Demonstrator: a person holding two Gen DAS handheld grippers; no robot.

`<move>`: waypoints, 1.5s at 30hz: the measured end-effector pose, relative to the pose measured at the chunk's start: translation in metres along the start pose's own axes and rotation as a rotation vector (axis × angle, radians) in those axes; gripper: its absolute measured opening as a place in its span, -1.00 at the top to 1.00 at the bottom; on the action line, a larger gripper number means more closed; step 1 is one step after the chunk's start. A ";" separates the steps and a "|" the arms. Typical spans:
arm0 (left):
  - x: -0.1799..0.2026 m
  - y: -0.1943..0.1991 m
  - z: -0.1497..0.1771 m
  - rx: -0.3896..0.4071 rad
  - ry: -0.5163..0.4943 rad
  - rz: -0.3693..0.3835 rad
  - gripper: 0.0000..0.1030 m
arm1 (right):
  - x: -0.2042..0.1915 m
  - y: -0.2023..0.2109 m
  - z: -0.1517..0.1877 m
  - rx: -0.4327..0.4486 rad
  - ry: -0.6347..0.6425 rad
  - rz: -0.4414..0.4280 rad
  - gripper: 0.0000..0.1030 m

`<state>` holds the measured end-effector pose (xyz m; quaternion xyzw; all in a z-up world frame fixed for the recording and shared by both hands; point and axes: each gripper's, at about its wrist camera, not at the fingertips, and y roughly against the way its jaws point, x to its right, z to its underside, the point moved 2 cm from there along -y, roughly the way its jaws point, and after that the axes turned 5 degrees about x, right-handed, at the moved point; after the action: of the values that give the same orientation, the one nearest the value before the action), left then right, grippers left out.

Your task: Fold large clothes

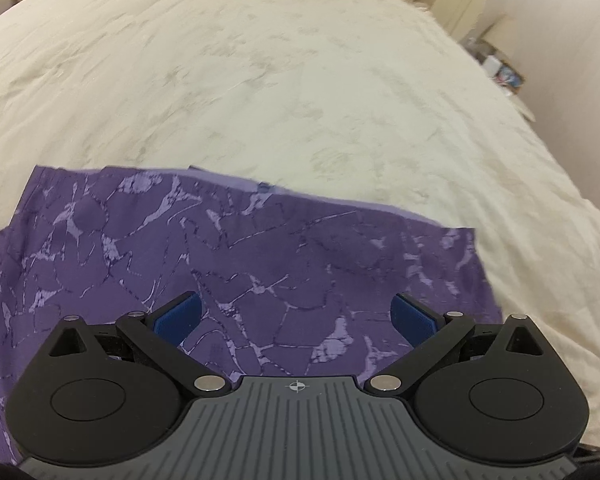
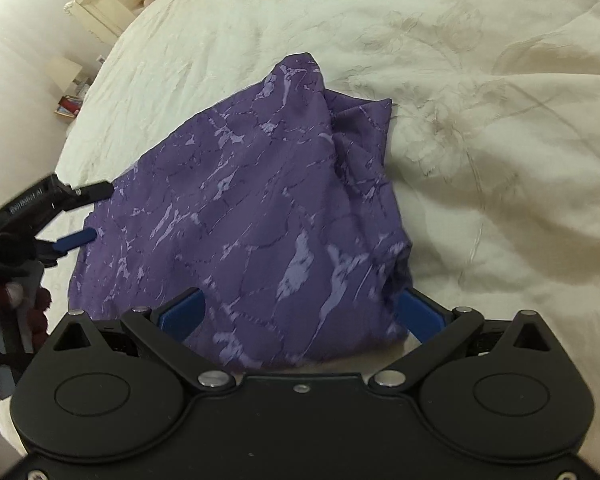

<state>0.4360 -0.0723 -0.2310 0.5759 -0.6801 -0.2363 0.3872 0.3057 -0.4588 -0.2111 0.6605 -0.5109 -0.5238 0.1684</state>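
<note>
Both tools, left tool (image 1: 296, 316) and right tool (image 2: 300, 316), gape empty over purple garment (image 2: 260, 208).

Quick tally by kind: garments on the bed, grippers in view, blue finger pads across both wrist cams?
Purple marbled garment on the cream bedspread: 1
Grippers: 2, the left gripper and the right gripper, both open
Blue finger pads: 4, two on each gripper
Total: 7

white lettering on the left gripper (image 2: 86, 212) body, too blurred to read surely.
</note>
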 end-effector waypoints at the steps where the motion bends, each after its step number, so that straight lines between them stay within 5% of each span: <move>1: 0.000 -0.001 0.000 -0.001 0.006 -0.006 -0.99 | 0.005 -0.004 -0.004 -0.009 -0.002 -0.008 -0.99; 7: 0.000 -0.006 0.004 -0.018 0.012 -0.048 -0.99 | 0.035 -0.036 -0.026 -0.078 -0.031 -0.044 -0.99; 15: 0.000 -0.017 0.001 -0.041 0.033 -0.094 -0.99 | 0.047 -0.076 -0.052 -0.143 -0.130 -0.193 -0.99; 20: -0.011 0.004 0.000 0.039 0.029 -0.071 -0.99 | 0.046 -0.087 -0.059 -0.161 -0.145 -0.228 -1.00; 33: -0.176 0.085 0.023 0.092 0.300 -0.132 -0.99 | 0.054 -0.080 -0.051 -0.142 -0.155 -0.251 -1.00; 40: -0.226 0.078 0.060 -0.038 0.413 -0.076 -0.99 | 0.050 -0.076 -0.043 -0.148 -0.143 -0.240 -1.00; 45: -0.219 0.039 0.064 -0.092 0.419 0.066 -0.99 | 0.045 -0.080 -0.040 -0.152 -0.134 -0.236 -1.00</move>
<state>0.3697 0.1397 -0.2944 0.5716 -0.5918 -0.1296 0.5534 0.3770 -0.4759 -0.2787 0.6647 -0.3986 -0.6202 0.1208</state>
